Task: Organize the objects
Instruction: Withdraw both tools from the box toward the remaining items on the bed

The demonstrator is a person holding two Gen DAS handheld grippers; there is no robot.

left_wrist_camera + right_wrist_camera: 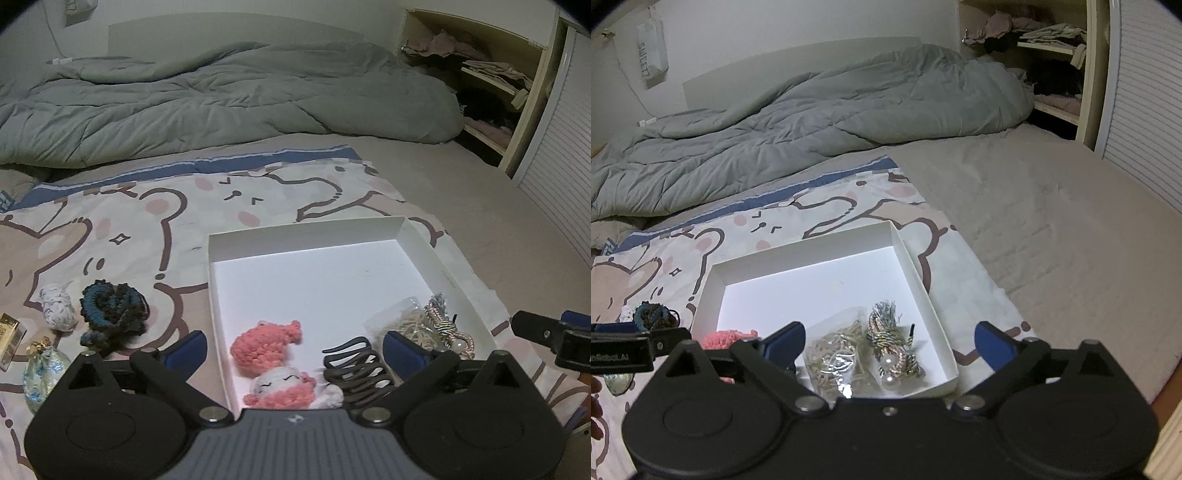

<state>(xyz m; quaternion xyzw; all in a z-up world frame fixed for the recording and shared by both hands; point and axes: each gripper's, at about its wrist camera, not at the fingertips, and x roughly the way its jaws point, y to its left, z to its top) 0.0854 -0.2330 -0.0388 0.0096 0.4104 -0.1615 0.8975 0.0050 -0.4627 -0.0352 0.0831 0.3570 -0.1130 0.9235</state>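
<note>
A bed filled the dim room, a rumpled grey duvet heaped at twelve o'clock against a pale wall. At two o'clock stood open shelves stuffed with clothes, beside a slatted door.

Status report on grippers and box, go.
Left gripper open, empty. Right gripper open, empty. White box holds pink toy, hair clip. Nothing blocking.
</note>
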